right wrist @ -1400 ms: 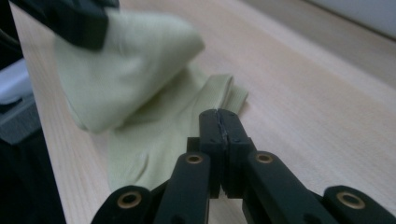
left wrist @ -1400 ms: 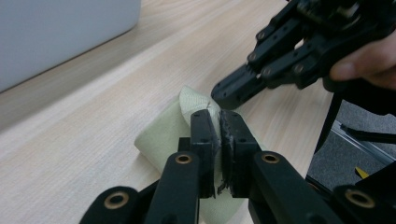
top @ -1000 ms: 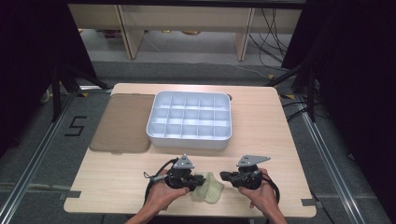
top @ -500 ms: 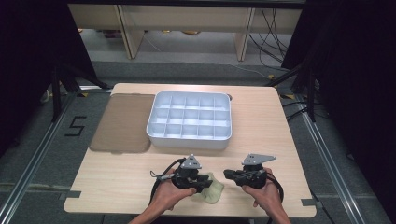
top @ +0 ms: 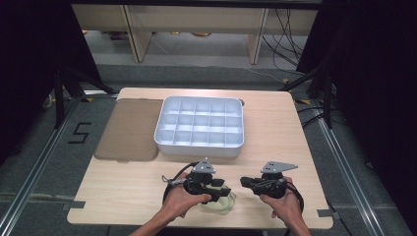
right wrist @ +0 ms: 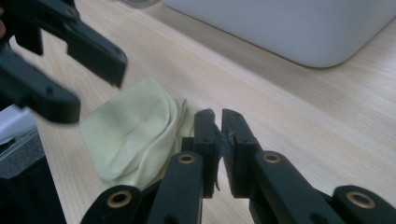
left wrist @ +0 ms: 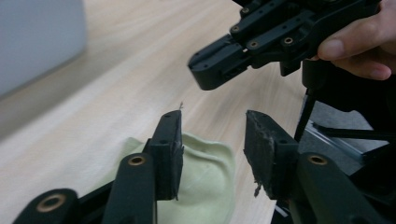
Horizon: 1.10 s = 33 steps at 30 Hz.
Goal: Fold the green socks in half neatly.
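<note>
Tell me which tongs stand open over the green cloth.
The left tongs: their jaws, just opening, gape above the green cloth, nothing pinched. The right tongs are shut.

The cloth [top: 222, 202] is small and pale yellow-green, made of thin soft fabric. It lies folded on the wooden table [top: 123, 187], near the edge closest to the person, and well apart from the white tray [top: 199, 142]. In the right gripper view the cloth [right wrist: 135, 130] shows several layers with rounded edges, one over the other, and soft wrinkles. In the left gripper view the cloth [left wrist: 205, 177] lies flat on the wood.
</note>
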Tool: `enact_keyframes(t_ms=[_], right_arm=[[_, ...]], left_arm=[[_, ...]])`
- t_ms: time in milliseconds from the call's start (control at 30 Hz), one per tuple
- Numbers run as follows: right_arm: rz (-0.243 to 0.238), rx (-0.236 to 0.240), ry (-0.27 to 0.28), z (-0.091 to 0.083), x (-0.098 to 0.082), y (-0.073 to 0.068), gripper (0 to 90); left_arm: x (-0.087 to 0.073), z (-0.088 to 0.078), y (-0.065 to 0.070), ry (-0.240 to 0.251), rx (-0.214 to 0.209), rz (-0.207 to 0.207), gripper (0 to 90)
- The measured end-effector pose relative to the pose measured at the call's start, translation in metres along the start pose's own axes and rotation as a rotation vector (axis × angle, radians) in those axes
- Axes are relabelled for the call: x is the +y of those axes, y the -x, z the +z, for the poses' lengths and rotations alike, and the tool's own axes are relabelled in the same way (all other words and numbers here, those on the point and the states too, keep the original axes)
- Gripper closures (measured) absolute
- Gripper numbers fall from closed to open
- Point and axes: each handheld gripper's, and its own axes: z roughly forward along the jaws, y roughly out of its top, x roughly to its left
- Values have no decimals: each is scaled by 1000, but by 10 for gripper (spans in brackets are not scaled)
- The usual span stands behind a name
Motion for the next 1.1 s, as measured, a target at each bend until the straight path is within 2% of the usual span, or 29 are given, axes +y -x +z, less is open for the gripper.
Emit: enact_keyframes(t_ms=[33, 67, 100, 133, 167, 200, 267, 300, 333, 367, 433, 467, 533, 600, 633, 667, 700, 767, 800, 900, 933, 967, 1000, 1033, 1067, 1100], right_arm=[[0, 0, 0, 0, 0, 0, 852], [-11, 16, 3, -1, 1, -1, 852], [-11, 16, 3, -1, 1, -1, 852], [-12, 11, 2, -2, 1, -7, 845], [6, 10, -6, -3, 1, -11, 843], [-25, 10, 0, -2, 1, -11, 841], [-33, 26, 1, -1, 2, -18, 841], [-40, 17, -8, -2, 2, -20, 841], [-40, 17, -8, -2, 2, -20, 841], [-58, 34, -15, 1, 2, -25, 843], [-57, 26, -25, 2, 2, -30, 845], [-89, 32, -32, 6, 2, -34, 851], [-84, 38, -38, 7, 2, -37, 855], [-121, 49, -57, 13, 3, -42, 873], [-121, 49, -57, 13, 3, -42, 873], [-129, 54, -57, 16, 3, -44, 885], [-122, 63, -65, 18, 3, -45, 889], [-134, 66, -72, 20, 3, -47, 891], [-126, 81, -90, 24, 2, -51, 894], [-153, 96, -109, 30, 1, -52, 898], [-151, 83, -130, 34, -1, -53, 900], [-151, 83, -130, 34, -1, -53, 900], [-158, 57, -165, 37, -4, -51, 900], [-158, 57, -165, 37, -4, -51, 900], [-161, 22, -199, 39, -8, -47, 900], [-157, 10, -210, 39, -9, -46, 900]], left_arm=[[0, 0, 0, 0, 0, 0, 622], [-2, -6, -2, -2, 11, 16, 699], [-5, -9, -4, -8, 26, 16, 699], [-13, -13, -9, -26, 42, 29, 766], [-18, -12, -10, -44, 43, 33, 782], [-23, -11, -11, -59, 46, 34, 798], [-32, -7, -13, -93, 56, 40, 834], [-36, -6, -14, -107, 69, 57, 845], [-36, -6, -14, -107, 69, 57, 850], [-41, -3, -15, -127, 81, 69, 856], [-46, 1, -17, -156, 78, 82, 859], [-49, 5, -16, -170, 79, 81, 865], [-51, 8, -14, -167, 77, 77, 867], [-52, 12, -11, -166, 85, 82, 876], [-52, 12, -11, -166, 85, 82, 879], [-50, 8, -15, -228, 86, 152, 880], [-52, 12, -10, -168, 92, 91, 881], [-54, 12, -9, -167, 100, 70, 881], [-53, 12, -10, -168, 98, 80, 881], [-54, 12, -10, -168, 100, 81, 882], [-53, 9, -12, -197, 95, 116, 883], [-53, 9, -12, -197, 95, 116, 883], [-54, 9, -11, -189, 95, 110, 882], [-54, 9, -11, -189, 95, 110, 883], [-56, 10, -9, -165, 100, 75, 883], [-56, 10, -9, -165, 100, 75, 883]])
